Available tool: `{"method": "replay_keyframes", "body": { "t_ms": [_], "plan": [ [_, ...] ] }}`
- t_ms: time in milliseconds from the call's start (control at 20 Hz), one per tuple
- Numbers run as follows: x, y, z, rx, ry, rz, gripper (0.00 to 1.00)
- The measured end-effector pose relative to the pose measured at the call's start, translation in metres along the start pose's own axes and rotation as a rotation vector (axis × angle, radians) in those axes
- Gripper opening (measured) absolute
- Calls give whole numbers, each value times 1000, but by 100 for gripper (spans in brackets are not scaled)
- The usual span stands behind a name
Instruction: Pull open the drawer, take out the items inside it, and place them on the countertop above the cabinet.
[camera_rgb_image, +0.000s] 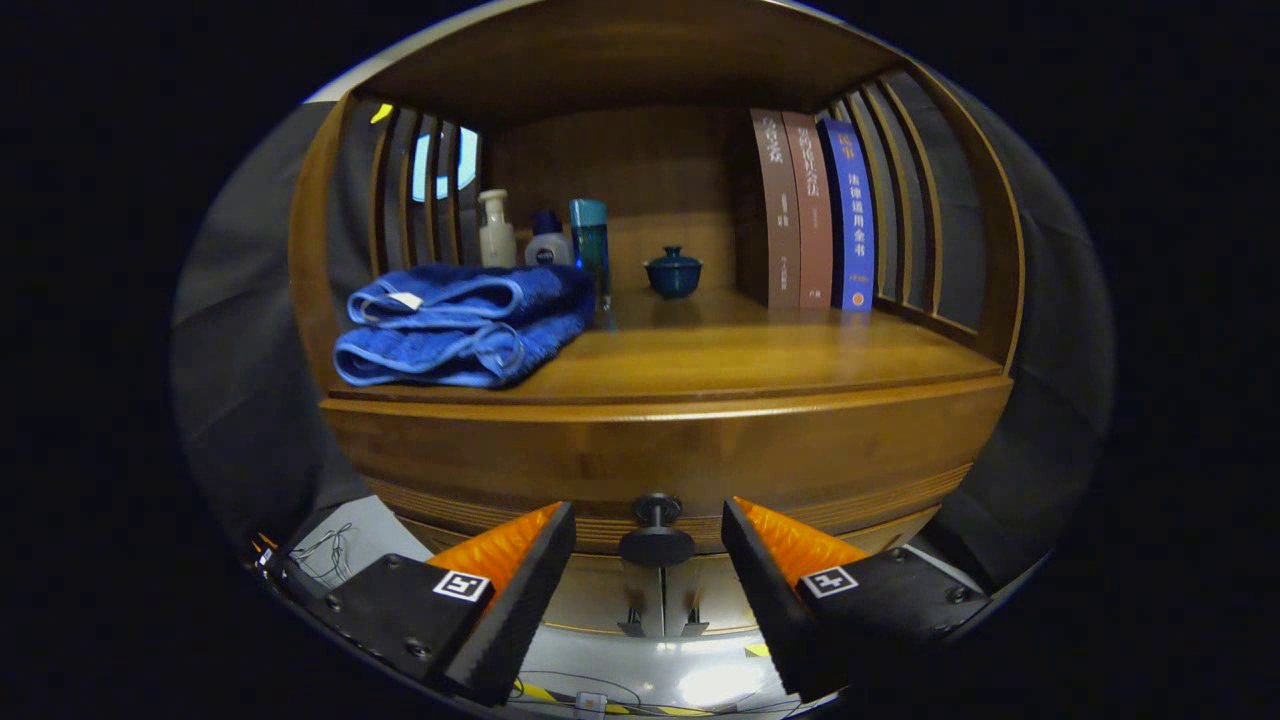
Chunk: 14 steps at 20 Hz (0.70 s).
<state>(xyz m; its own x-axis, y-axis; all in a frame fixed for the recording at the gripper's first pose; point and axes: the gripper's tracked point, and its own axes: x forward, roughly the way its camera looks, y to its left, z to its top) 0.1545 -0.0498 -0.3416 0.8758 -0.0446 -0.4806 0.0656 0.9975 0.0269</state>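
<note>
The gripper (648, 545) is shown low in the frame with its fingers spread apart, nothing being pinched. The dark round drawer knob (656, 535) is seen between the two fingertips, untouched by either, at the lower centre of the frame. The knob is mounted on the closed drawer (660, 470) front of the wooden cabinet. Above it, across the middle of the frame, the countertop (760, 355) is shown. A folded blue towel (460, 325) is laid at centre left, with bottles (545, 240) behind it, a small lidded blue cup (673, 272) at centre, and three upright books (815, 210) at upper right.
</note>
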Motion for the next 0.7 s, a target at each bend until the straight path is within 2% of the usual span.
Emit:
{"method": "replay_keyframes", "body": {
  "t_ms": [200,300,450,550,700],
  "plan": [
    [16,-4,-11,22,22,-15,85],
    [18,-1,-15,20,39,-4,73],
    [16,-2,-16,18,38,-11,45],
    [18,-2,-15,18,37,-12,36],
    [16,-2,-15,19,41,-15,36]
  ]
}}
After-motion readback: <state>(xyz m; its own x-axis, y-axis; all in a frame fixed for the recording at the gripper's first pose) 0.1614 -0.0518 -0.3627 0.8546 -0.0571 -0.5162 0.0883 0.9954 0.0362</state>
